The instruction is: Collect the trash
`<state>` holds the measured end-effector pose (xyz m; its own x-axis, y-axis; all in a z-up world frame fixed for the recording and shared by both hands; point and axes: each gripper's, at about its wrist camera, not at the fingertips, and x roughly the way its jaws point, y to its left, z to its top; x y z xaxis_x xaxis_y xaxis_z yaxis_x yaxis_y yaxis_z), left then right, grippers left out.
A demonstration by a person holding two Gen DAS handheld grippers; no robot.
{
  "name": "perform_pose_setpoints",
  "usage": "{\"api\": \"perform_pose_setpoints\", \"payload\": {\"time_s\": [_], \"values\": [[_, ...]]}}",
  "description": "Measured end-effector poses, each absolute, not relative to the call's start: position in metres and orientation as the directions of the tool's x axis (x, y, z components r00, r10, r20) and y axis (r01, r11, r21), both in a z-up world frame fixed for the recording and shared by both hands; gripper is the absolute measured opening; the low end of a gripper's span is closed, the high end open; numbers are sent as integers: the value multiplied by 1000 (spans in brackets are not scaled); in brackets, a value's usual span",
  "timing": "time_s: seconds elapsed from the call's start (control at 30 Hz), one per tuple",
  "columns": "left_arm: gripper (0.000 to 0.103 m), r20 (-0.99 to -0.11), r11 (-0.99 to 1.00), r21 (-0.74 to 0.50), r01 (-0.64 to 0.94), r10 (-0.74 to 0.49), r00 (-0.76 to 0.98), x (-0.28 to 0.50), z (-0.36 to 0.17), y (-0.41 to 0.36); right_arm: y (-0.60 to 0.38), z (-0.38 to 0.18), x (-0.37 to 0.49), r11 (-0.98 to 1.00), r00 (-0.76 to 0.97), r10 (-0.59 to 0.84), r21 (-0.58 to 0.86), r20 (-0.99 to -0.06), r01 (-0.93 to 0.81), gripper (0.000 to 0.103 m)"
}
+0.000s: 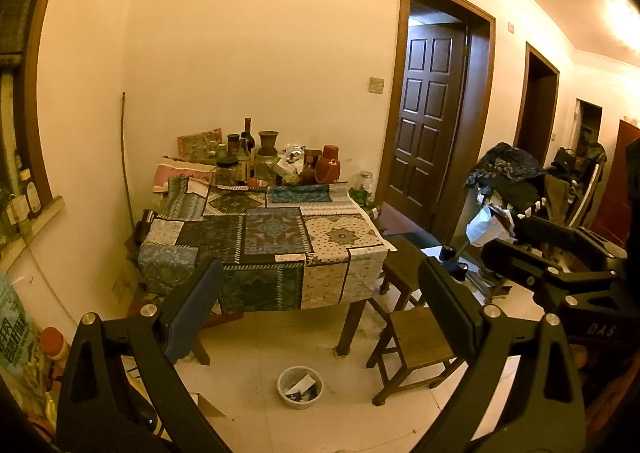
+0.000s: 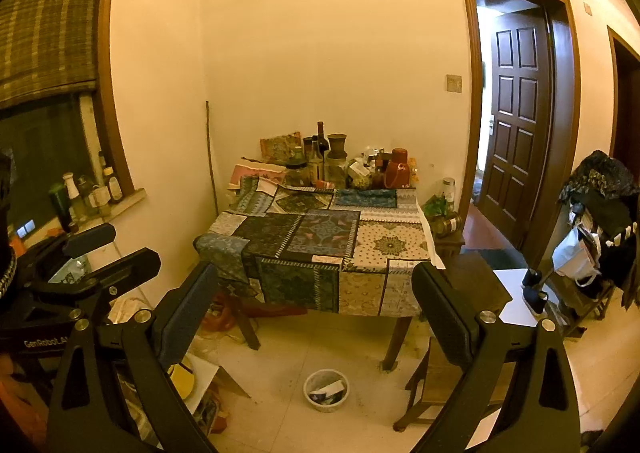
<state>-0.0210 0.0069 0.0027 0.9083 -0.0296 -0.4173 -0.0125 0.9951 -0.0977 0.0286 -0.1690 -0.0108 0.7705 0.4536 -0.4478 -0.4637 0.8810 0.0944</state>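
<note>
Room: cream walls are glowing under warm light, with a dark panelled door (image 2: 516, 125) standing open at 2 o'clock and a blind-covered window (image 2: 48, 21) sitting at 10 o'clock.
Bench: a patchwork cloth (image 2: 320, 249) is draping over the bench, which is sitting against the far wall at 12 o'clock; bottles, jars and a red flask (image 2: 398, 169) are crowding its back edge.
Trash bowl: a small white bowl (image 2: 326, 389) is resting on the tiled floor at 6 o'clock, just in front of the bench; scraps of paper and dark wrappers are lying inside it.
Stool: a wooden stool (image 1: 416, 349) is standing at 4 o'clock, beside the bench leg.
Left claw: the left claw (image 1: 320, 309) is hanging in the air well above the floor, fingers spread wide and pinching nothing.
Right claw: the right claw (image 2: 316, 309) is also hovering level with it, fingers spread wide, gripping nothing.
</note>
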Motion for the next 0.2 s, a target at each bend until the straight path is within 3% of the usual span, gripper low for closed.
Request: {"api": "perform_pose_setpoints", "payload": {"time_s": [0.2], "values": [[98,-432,995,-99,-21,-24,901,-9,-1,10,-169,-14,48,880,760,457,109,-462,-462,97]]}}
